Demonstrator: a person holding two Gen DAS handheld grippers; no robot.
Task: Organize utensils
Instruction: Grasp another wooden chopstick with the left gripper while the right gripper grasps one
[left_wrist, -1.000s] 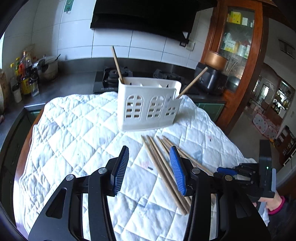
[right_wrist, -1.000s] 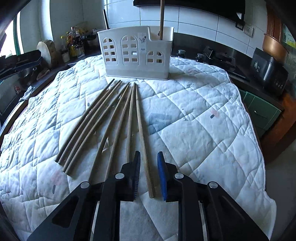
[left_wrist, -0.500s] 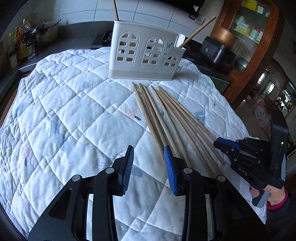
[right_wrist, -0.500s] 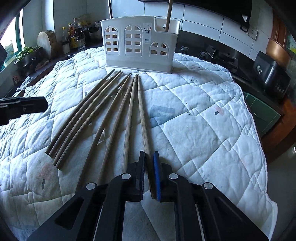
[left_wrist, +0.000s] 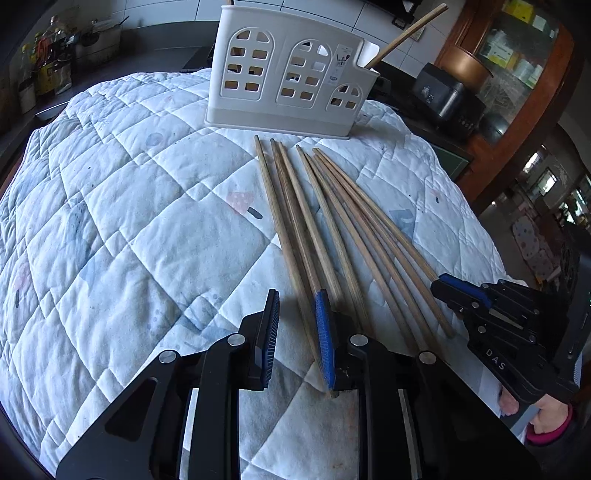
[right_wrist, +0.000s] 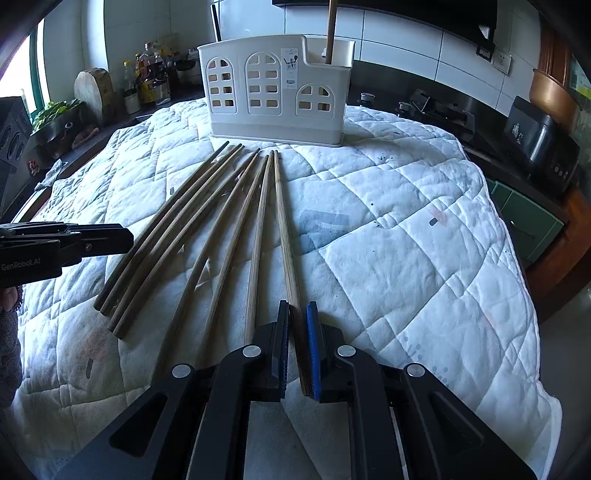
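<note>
Right tongs (right_wrist: 297, 352) pinch one of eight chopsticks (right_wrist: 284, 236).

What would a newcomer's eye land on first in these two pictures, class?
First, the fan of wooden chopsticks lying on the white quilt, tips toward the white holder at the back, where one chopstick already stands. Next, the right gripper closed around the rightmost chopstick, and the left gripper open at the other side of the fan.
</note>
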